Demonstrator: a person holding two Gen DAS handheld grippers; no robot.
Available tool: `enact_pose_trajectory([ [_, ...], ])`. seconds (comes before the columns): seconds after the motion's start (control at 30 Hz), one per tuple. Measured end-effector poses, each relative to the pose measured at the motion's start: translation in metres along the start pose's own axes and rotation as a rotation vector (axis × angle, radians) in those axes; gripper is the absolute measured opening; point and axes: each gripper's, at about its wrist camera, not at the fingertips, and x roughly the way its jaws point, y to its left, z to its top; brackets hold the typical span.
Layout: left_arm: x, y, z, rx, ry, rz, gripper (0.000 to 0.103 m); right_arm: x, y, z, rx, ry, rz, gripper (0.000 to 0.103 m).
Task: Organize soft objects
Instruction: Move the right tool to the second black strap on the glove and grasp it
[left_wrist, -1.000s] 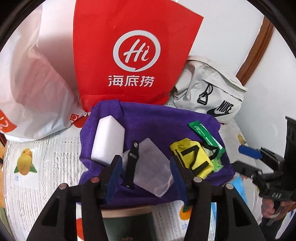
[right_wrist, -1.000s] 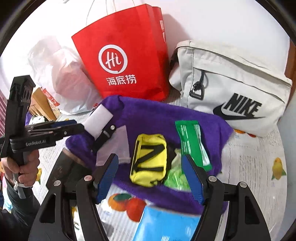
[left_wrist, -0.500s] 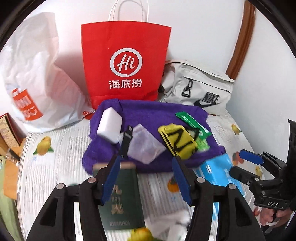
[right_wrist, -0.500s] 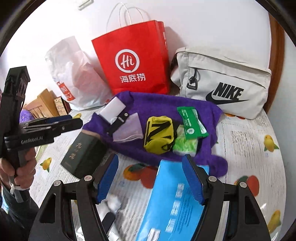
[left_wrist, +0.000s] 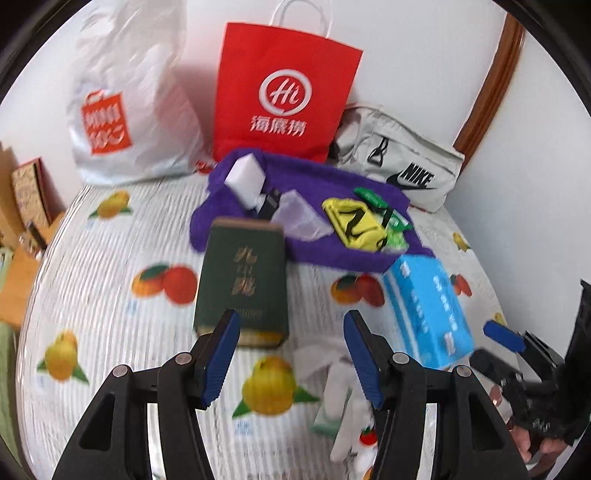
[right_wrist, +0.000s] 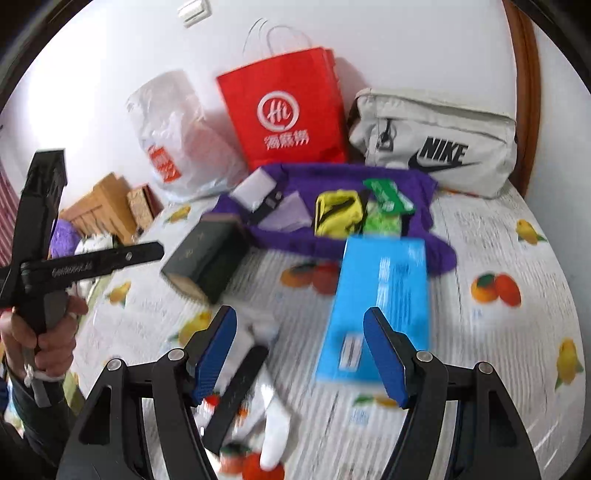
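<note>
A purple towel (left_wrist: 325, 254) (right_wrist: 332, 173) lies at the back of the table. On it are a white sponge block (left_wrist: 245, 181) (right_wrist: 255, 186), a translucent pouch (left_wrist: 301, 218) (right_wrist: 286, 214), a yellow pouch (left_wrist: 354, 225) (right_wrist: 336, 212) and green packets (left_wrist: 393, 221) (right_wrist: 388, 195). White socks (left_wrist: 343, 387) (right_wrist: 273, 432) lie at the near edge. My left gripper (left_wrist: 291, 354) is open and empty above the table's front. My right gripper (right_wrist: 299, 354) is open and empty above the blue box.
A dark green box (left_wrist: 242, 280) (right_wrist: 207, 254) and a blue box (left_wrist: 428, 306) (right_wrist: 380, 295) lie in front of the towel. A red paper bag (left_wrist: 284, 92) (right_wrist: 284, 110), a white plastic bag (left_wrist: 122, 114) (right_wrist: 177, 136) and a grey Nike bag (left_wrist: 402, 166) (right_wrist: 439, 140) stand at the wall.
Both grippers have pulled back and up from the towel, both staying open and empty. The green box, blue box and socks have come into view.
</note>
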Motion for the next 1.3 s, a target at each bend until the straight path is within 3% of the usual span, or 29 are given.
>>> enact_pose_trajectory([
  [0.2, 0.003, 0.008, -0.036, -0.044, 0.032, 0.016, 0.056, 0.006, 0.028, -0.045, -0.054, 0.067, 0.031, 0.070],
  [0.3, 0.003, 0.010, -0.053, -0.045, 0.041, 0.024, 0.056, 0.017, 0.040, -0.061, -0.073, 0.101, 0.046, 0.062],
  [0.53, 0.003, 0.013, -0.078, -0.052, 0.045, 0.038, 0.056, 0.050, 0.056, -0.073, -0.077, 0.162, 0.066, 0.055],
  [0.6, 0.002, 0.013, -0.082, -0.051, 0.040, 0.051, 0.056, 0.060, 0.058, -0.075, -0.085, 0.184, 0.032, 0.037],
  [0.67, 0.002, 0.014, -0.082, -0.052, 0.036, 0.051, 0.056, 0.064, 0.058, -0.077, -0.083, 0.184, 0.032, 0.029],
  [0.83, -0.001, 0.013, -0.082, -0.052, 0.024, 0.049, 0.057, 0.057, 0.062, -0.073, -0.111, 0.142, 0.024, 0.021],
  [0.87, -0.001, 0.013, -0.083, -0.051, 0.023, 0.053, 0.057, 0.054, 0.062, -0.072, -0.112, 0.132, 0.028, 0.005],
  [1.23, 0.003, 0.013, -0.089, -0.053, 0.036, 0.059, 0.058, 0.046, 0.053, -0.071, -0.106, 0.132, 0.034, 0.008],
  [1.3, 0.005, 0.013, -0.090, -0.052, 0.041, 0.059, 0.058, 0.047, 0.053, -0.072, -0.117, 0.137, 0.036, 0.021],
])
